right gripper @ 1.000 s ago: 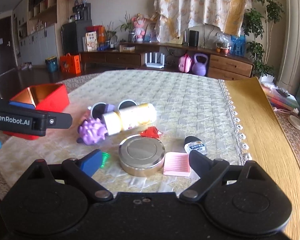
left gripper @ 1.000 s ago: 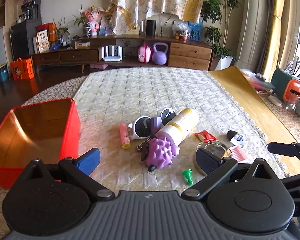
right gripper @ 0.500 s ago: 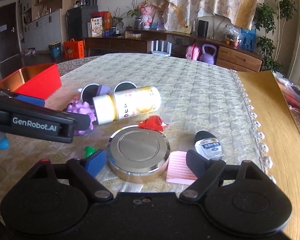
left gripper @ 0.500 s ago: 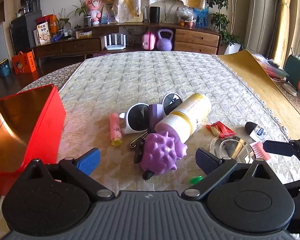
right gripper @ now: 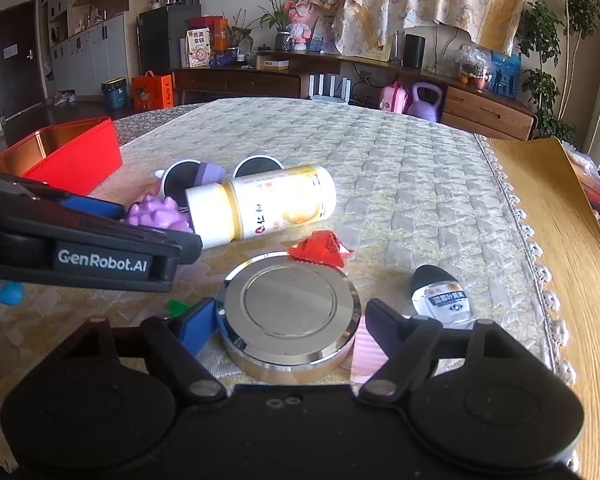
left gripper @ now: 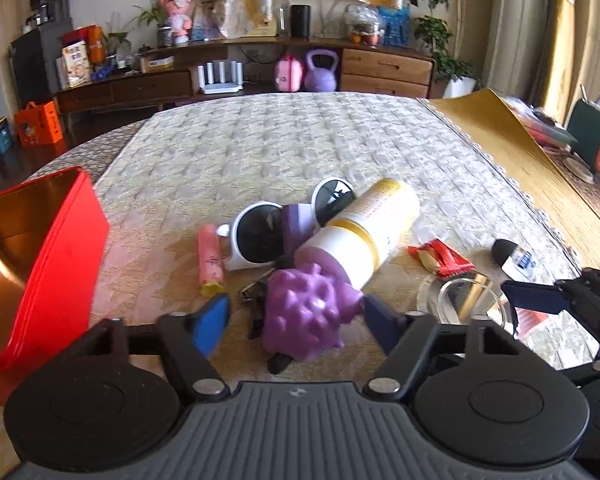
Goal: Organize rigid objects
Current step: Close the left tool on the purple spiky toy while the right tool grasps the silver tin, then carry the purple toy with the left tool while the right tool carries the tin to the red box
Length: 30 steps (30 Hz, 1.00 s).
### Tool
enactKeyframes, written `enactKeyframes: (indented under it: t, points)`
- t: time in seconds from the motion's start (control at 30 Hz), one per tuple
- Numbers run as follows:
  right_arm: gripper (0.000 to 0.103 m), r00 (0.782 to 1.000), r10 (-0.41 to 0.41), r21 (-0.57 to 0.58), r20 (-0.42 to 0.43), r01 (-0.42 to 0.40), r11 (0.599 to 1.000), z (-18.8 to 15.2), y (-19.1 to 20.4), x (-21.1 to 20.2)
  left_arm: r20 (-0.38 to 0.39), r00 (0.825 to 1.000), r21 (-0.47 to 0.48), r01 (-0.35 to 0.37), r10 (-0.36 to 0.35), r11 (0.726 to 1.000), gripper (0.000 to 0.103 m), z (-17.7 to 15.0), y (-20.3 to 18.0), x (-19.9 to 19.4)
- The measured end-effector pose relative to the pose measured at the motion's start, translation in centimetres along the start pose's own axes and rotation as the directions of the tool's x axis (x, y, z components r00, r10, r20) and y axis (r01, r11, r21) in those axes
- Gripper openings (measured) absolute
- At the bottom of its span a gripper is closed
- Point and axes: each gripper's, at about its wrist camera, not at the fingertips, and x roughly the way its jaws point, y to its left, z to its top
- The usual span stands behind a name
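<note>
Spiky ball (left gripper: 304, 316) sits between the closing left claw (left gripper: 296, 320) jaws, not yet pinched; its bumps could slip, nudging the bottle (left gripper: 360, 232) behind. Right claw (right gripper: 286, 328), closing, straddles the tin (right gripper: 288, 312); polished sides may squirt free.

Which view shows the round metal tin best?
The right wrist view: the round metal tin sits whole and sharp between the closing right gripper jaws. The left wrist view shows only a glary part of it, cut off by the left gripper.
</note>
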Motion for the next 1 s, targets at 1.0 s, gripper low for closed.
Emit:
enactKeyframes:
  t: [1.0]
  points:
    - [0.076,0.999,-0.019,0.008,0.045,0.018,1.000,1.5,2.0,-6.7,-0.016,0.999,-0.077,0.035,-0.037,0.996,0.059,-0.2,3.3,-6.0]
